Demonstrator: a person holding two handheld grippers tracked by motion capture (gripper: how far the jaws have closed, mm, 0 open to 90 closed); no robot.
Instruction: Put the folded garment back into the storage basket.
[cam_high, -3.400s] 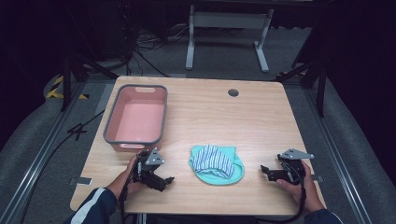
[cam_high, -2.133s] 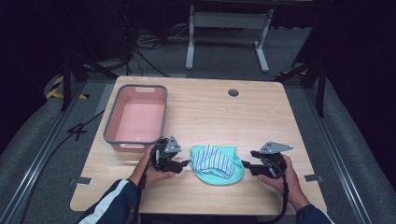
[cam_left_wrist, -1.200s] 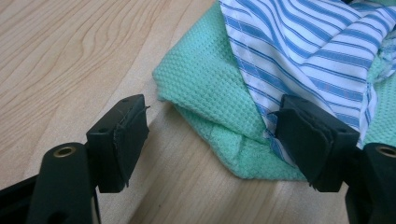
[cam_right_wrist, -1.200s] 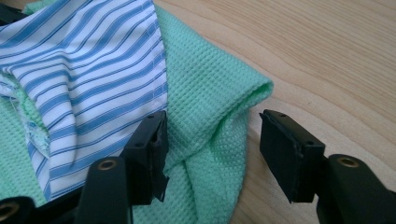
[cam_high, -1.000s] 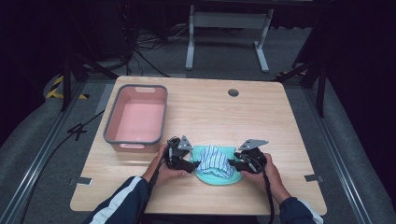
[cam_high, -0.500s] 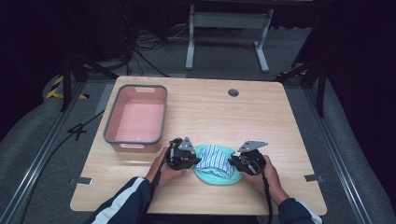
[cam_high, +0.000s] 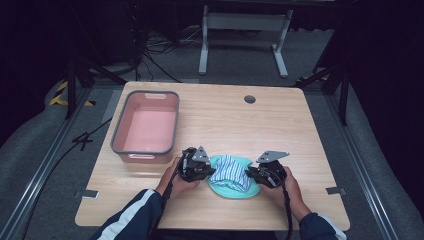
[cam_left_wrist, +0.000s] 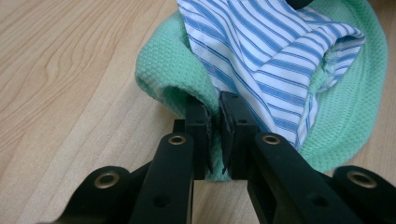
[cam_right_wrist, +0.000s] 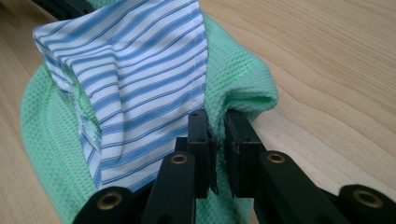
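Observation:
A mint-green waffle cloth (cam_high: 235, 190) with a blue-and-white striped cloth (cam_high: 229, 171) bunched on it lies near the table's front edge. My left gripper (cam_high: 206, 171) is at its left edge and my right gripper (cam_high: 253, 175) at its right edge. In the left gripper view the left gripper (cam_left_wrist: 214, 111) pinches a fold of the green cloth (cam_left_wrist: 163, 79) beside the striped cloth (cam_left_wrist: 261, 60); its jaws have just been closing on it. In the right gripper view the right gripper (cam_right_wrist: 215, 122) is shut on a green fold (cam_right_wrist: 243, 88) next to the striped cloth (cam_right_wrist: 140, 79).
A pink bin (cam_high: 118, 131) with a grey rim stands on the wooden table (cam_high: 225, 120) at the left, just behind my left gripper. A cable hole (cam_high: 249, 99) sits near the far edge. Dark floor, rails and cables surround the table.
Both grippers came inward from the sides to the cloth's two edges. Over the last second they stayed there and their jaws closed on the green folds.

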